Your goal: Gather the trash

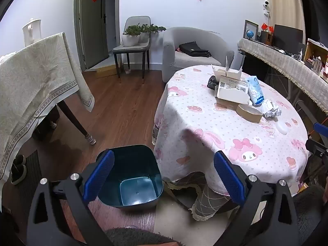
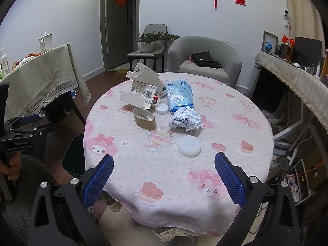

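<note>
Crumpled paper, flattened boxes on table, teal bin upright

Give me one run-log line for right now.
left gripper open over bin | right gripper open, facing table | crumpled paper uncollected

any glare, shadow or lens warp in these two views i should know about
Left wrist view: heavy fisheye bend with dark corners; a soft shadow crosses the tablecloth; pale sheen on the bin floor. Right wrist view: same warp, curving the door frame; even light, crumpled paper and white disc sharp, no strong glare.
</note>
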`<state>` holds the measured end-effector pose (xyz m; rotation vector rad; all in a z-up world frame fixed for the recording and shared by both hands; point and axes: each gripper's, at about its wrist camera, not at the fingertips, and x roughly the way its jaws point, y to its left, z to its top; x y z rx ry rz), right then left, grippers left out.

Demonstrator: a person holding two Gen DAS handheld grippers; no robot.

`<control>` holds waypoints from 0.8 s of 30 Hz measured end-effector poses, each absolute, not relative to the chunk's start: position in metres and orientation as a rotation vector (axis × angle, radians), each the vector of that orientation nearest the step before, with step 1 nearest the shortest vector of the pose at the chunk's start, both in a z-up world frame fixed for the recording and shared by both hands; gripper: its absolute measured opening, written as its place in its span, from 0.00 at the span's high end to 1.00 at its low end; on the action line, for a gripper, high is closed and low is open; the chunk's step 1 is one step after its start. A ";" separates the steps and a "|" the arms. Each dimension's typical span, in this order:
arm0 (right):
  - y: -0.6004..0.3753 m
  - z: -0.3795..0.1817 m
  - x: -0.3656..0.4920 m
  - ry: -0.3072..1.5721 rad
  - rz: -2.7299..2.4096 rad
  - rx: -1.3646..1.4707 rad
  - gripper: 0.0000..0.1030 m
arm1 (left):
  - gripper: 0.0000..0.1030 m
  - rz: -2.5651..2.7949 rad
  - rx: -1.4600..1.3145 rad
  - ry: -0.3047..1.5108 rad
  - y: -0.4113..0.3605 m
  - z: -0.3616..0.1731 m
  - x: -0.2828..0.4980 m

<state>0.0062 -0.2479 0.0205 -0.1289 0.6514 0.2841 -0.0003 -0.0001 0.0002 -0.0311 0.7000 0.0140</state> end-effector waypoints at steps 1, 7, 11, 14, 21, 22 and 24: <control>-0.248 0.020 0.006 0.651 0.286 -0.127 0.03 | 0.04 0.014 -0.030 0.700 0.000 0.000 0.000; -0.250 0.021 0.006 0.648 0.286 -0.117 0.03 | 0.04 0.013 -0.029 0.702 0.001 0.001 -0.002; -0.250 0.018 0.009 0.654 0.290 -0.110 0.03 | 0.04 0.016 -0.025 0.710 -0.001 0.000 0.000; -0.250 0.019 0.008 0.653 0.288 -0.108 0.03 | 0.04 0.018 -0.026 0.711 0.000 0.000 0.000; -0.252 0.021 0.006 0.654 0.289 -0.100 0.03 | 0.04 0.018 -0.021 0.710 0.003 -0.003 -0.004; -0.252 0.021 0.006 0.656 0.290 -0.098 0.03 | 0.04 0.018 -0.020 0.712 0.000 -0.006 -0.002; -0.254 0.022 0.007 0.657 0.287 -0.092 0.03 | 0.04 0.019 -0.020 0.713 0.001 -0.007 -0.001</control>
